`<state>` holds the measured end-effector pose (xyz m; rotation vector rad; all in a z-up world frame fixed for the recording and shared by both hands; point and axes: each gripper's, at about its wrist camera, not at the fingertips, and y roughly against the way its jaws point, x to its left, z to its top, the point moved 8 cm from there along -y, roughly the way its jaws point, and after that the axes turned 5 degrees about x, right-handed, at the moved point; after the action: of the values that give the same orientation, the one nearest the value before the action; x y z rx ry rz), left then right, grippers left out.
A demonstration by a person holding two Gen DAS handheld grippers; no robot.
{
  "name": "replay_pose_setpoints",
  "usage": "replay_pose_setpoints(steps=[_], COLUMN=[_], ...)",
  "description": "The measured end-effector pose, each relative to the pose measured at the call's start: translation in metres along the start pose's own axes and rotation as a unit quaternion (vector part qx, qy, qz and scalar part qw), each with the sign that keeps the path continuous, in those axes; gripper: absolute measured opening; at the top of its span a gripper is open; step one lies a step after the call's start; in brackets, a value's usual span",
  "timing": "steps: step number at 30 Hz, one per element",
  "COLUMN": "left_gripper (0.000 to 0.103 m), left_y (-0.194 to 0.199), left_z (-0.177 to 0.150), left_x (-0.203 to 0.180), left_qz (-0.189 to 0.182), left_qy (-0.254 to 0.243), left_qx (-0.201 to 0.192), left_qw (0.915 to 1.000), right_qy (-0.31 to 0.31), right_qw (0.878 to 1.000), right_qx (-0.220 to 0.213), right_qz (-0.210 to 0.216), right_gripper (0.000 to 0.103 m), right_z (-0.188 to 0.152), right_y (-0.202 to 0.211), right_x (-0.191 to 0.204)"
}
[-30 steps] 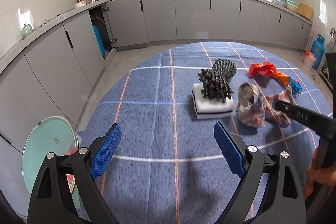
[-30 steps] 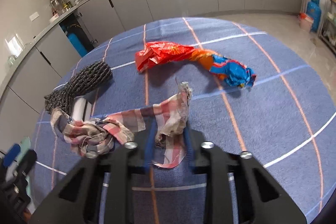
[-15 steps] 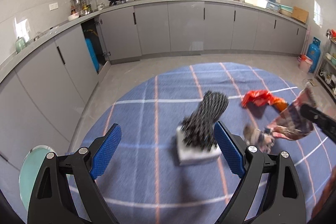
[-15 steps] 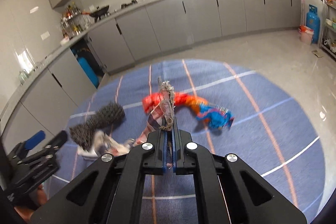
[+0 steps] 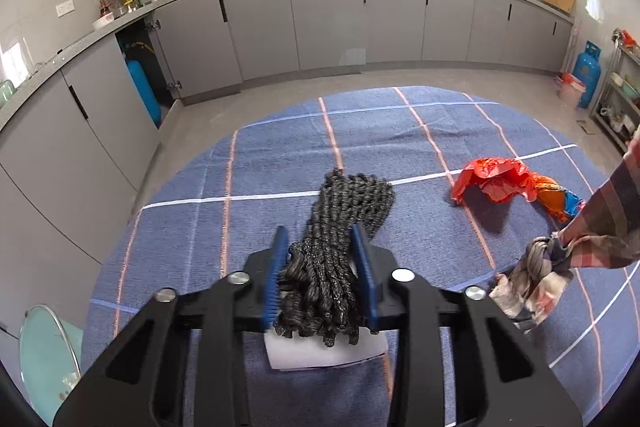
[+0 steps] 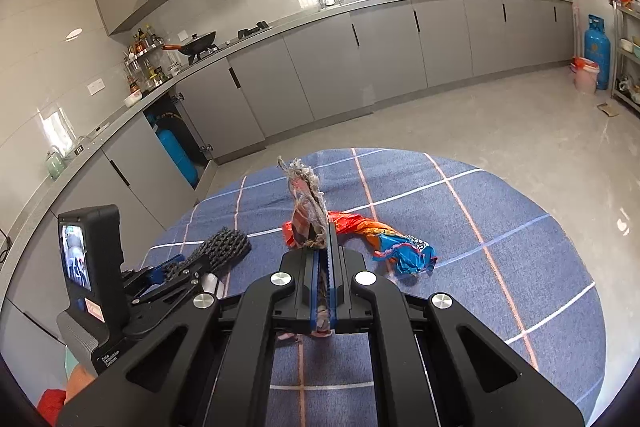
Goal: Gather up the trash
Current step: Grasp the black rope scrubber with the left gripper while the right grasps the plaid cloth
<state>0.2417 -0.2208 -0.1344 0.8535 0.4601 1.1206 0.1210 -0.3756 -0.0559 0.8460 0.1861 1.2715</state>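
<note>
My left gripper (image 5: pixel 322 239) is shut on a black knitted net bundle (image 5: pixel 344 211) that lies over a white sponge block (image 5: pixel 320 353) on the round blue checked table (image 5: pixel 280 163). My right gripper (image 6: pixel 322 227) is shut on a frayed plaid rag (image 6: pixel 306 195) and holds it lifted above the table; its hanging end shows in the left wrist view (image 5: pixel 560 267). A crumpled red, orange and blue plastic bag (image 5: pixel 508 183) lies on the table to the right, and also shows in the right wrist view (image 6: pixel 384 239). The left gripper also shows in the right wrist view (image 6: pixel 168 271).
A teal bin with a clear lid (image 5: pixel 44 351) stands on the floor at the table's left. Grey kitchen cabinets (image 5: pixel 320 19) run along the back and left walls. A blue gas cylinder (image 5: pixel 586 71) stands at the far right.
My left gripper moved forward and closed on the black net bundle. My right gripper lifted the plaid rag higher off the table.
</note>
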Motion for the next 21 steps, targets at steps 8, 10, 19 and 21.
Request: replay_pose_setpoints(steps=[8, 10, 19, 21], left_gripper=[0.023, 0.023, 0.023, 0.023], left_y=[0.042, 0.056, 0.108, 0.118], left_z=[0.003, 0.003, -0.01, -0.015], left_x=[-0.003, -0.002, 0.014, 0.019], left_qz=[-0.012, -0.014, -0.006, -0.002], left_qy=[0.0, -0.001, 0.017, 0.021], left_qx=[-0.036, -0.046, -0.067, -0.07], left_qw=[0.9993, 0.9988, 0.9976, 0.9973], right_qy=[0.005, 0.008, 0.018, 0.021], right_qw=[1.0, 0.999, 0.998, 0.998], right_qx=[-0.022, -0.031, -0.052, -0.053], right_qz=[0.007, 0.009, 0.025, 0.028], right_gripper=[0.003, 0.003, 0.003, 0.003], right_z=[0.007, 0.009, 0.009, 0.006], right_y=[0.024, 0.033, 0.069, 0.074], right_x=[0.009, 0.013, 0.034, 0.039])
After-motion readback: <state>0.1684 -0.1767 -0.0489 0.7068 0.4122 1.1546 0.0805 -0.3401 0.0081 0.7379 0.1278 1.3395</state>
